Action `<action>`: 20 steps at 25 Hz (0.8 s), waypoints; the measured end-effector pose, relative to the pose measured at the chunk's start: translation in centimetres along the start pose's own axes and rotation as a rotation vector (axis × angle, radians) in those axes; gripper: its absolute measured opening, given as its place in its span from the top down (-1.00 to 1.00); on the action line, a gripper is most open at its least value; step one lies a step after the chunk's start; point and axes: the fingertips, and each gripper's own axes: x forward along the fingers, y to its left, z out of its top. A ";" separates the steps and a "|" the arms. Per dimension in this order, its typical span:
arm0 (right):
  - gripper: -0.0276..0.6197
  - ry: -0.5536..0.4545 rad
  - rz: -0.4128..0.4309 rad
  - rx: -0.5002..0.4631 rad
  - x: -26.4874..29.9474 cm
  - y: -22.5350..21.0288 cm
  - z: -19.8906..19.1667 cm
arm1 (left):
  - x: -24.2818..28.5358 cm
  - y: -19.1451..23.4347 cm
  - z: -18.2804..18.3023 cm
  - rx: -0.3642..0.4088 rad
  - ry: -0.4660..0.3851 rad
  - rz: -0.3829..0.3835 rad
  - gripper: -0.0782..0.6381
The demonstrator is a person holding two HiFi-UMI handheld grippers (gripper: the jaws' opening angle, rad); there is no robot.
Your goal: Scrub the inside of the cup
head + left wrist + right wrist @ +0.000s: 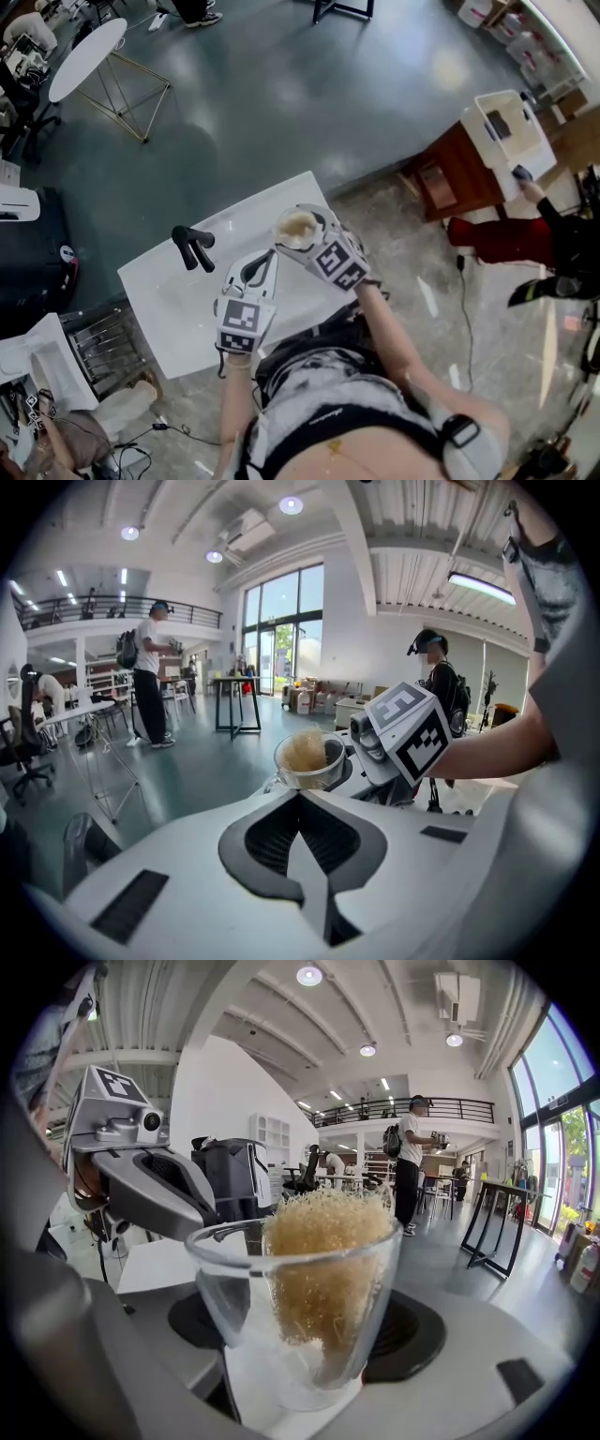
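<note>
Jaws of the right tool (295, 1368) are closed on the glass cup (220, 1279), which is held over the white tabletop (178, 291). Inside the cup sits a tan fibrous scrubber (323, 1251). Just beside the cup, the left tool (302, 799) is fully closed and empty.

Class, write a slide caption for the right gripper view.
Right gripper grips a glass cup holding a tan fibrous scrubber.

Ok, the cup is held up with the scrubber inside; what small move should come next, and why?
Probably open the left tool and close it on the scrubber. The right tool grips the cup, the scrubber's top stands above the rim, and the left tool is shut and empty near it.
</note>
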 end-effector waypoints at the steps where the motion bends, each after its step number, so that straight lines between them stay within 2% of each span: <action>1: -0.31 0.000 -0.002 0.001 0.2 -0.3 0.0 | 0.2 0.0 -0.1 -0.004 0.005 -0.005 0.75; 7: -0.31 0.001 -0.004 0.013 1.4 -2.0 -0.8 | 1.5 -0.3 -0.5 -0.002 0.010 -0.014 0.75; 20: -0.31 0.016 -0.016 0.072 4.6 -4.8 -3.1 | 3.9 -0.4 -2.2 -0.049 0.034 -0.048 0.75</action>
